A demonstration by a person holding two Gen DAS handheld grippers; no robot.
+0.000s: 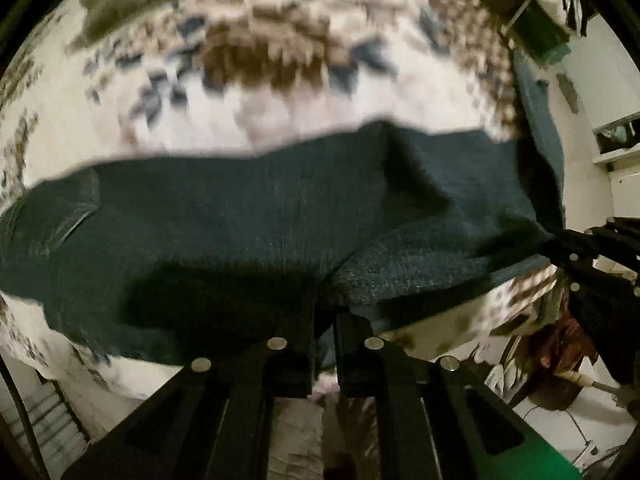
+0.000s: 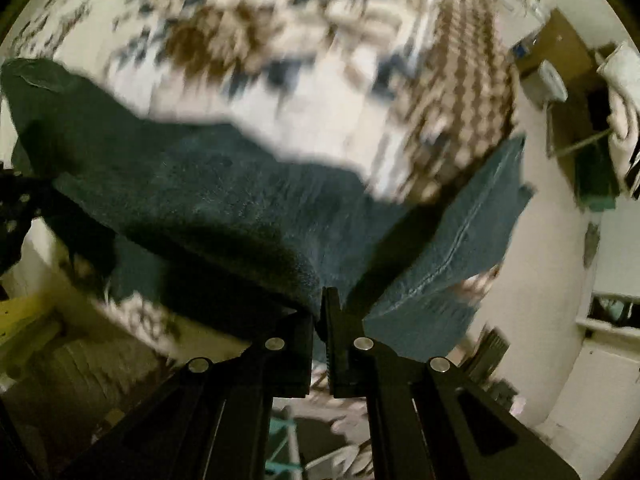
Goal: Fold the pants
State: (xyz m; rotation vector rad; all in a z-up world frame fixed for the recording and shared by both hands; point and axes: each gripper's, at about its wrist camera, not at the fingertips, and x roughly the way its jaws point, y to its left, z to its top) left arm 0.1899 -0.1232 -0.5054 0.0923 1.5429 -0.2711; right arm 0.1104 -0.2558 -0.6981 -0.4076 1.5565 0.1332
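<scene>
Dark teal pants (image 1: 248, 216) lie across a patterned bedspread (image 1: 280, 60), both blurred. My left gripper (image 1: 323, 312) is shut on the pants' near edge, cloth pinched between the fingers. My right gripper (image 2: 320, 312) is shut on the pants (image 2: 224, 200) too, with the fabric lifted and draped from it. A leg with a stitched seam (image 2: 472, 224) hangs off to the right. The right gripper also shows in the left wrist view (image 1: 560, 240) at the right edge, holding the cloth. The left gripper shows at the left edge of the right wrist view (image 2: 20, 200).
The white, brown and blue bedspread (image 2: 320, 40) covers the bed. The bed's edge falls off near the grippers. A green box (image 1: 540, 36) and shelves stand at the upper right. A white wall (image 2: 560, 280) and floor clutter lie to the right.
</scene>
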